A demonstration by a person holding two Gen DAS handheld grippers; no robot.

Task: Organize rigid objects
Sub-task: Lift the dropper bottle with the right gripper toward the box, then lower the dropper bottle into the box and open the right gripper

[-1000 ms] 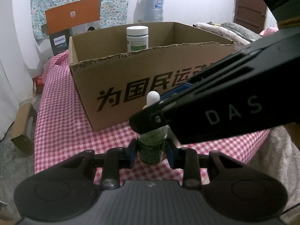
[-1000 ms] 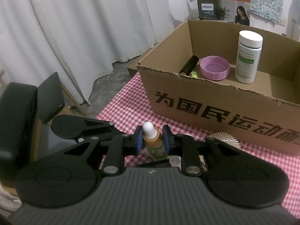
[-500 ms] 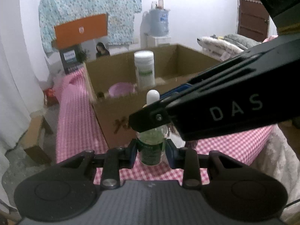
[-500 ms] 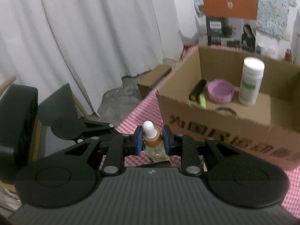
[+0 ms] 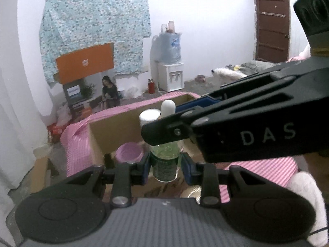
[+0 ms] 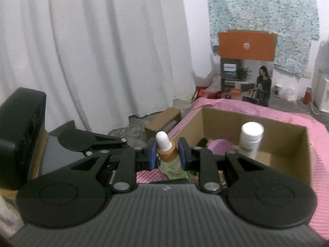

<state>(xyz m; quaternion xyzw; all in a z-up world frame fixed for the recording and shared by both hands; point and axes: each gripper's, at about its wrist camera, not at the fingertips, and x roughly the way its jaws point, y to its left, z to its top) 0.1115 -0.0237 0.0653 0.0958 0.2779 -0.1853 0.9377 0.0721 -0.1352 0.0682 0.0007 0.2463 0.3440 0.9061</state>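
Both grippers pinch one dropper bottle: left gripper at body, right gripper at neck, near the cardboard box.

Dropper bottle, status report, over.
Left gripper shut on dropper bottle body; right gripper on its collar. Bottle airborne before cardboard box. Path clear.

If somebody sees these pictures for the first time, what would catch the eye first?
First, the small dropper bottle at the centre, gripped by both grippers at once: the left gripper on its green glass body, the right gripper at its brown collar. Behind it the open cardboard box holds a white bottle and a purple lid.
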